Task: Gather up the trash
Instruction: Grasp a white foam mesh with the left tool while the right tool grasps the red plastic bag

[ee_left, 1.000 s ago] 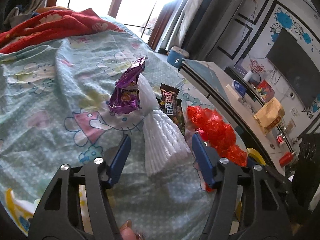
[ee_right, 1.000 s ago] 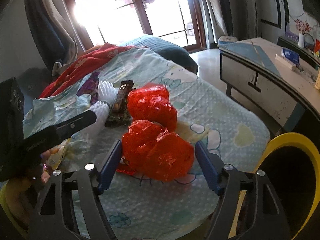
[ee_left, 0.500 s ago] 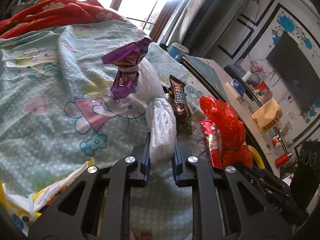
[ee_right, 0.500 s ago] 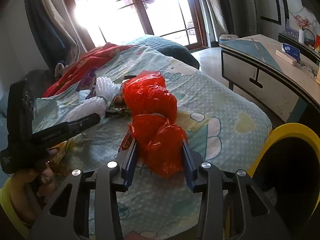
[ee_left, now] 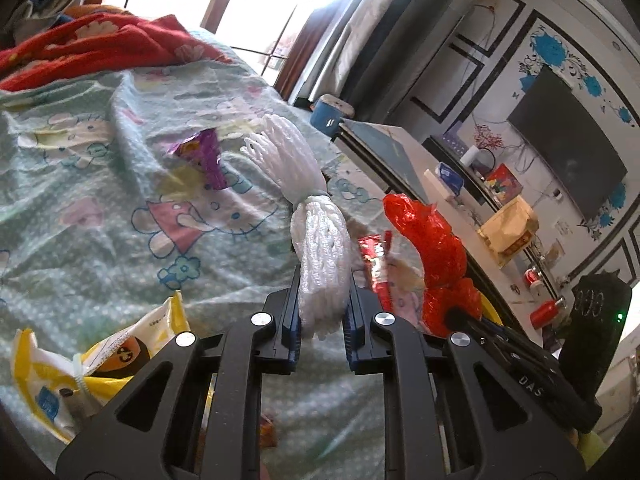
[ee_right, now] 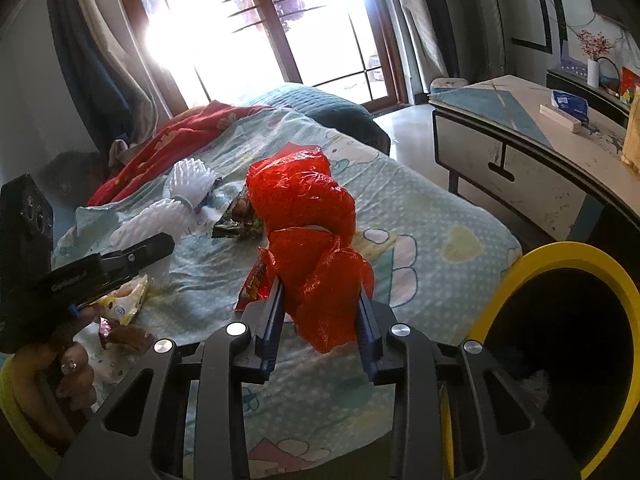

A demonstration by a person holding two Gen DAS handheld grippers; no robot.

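Observation:
My left gripper [ee_left: 322, 312] is shut on a white foam net sleeve [ee_left: 316, 240] and holds it lifted above the bed; the sleeve also shows in the right wrist view [ee_right: 176, 200]. My right gripper [ee_right: 320, 312] is shut on a crumpled red plastic bag [ee_right: 308, 220], raised off the bedsheet; the bag also shows in the left wrist view [ee_left: 432, 248]. A purple snack wrapper [ee_left: 204, 156], a red wrapper [ee_left: 374, 260] and a yellow-white packet [ee_left: 80, 368] lie on the sheet. A dark candy wrapper [ee_right: 236, 220] lies behind the red bag.
A yellow-rimmed black bin [ee_right: 560, 340] stands at the bed's right edge. A red blanket [ee_left: 100, 48] is bunched at the far end of the bed. A white desk [ee_right: 540, 148] with small items stands to the right. More wrappers [ee_right: 124, 332] lie near the hand.
Both grippers closed, the left on the white foam sleeve and the right on the red bag, then lifted them off the sheet. The purple wrapper has dropped flatter onto the bed.

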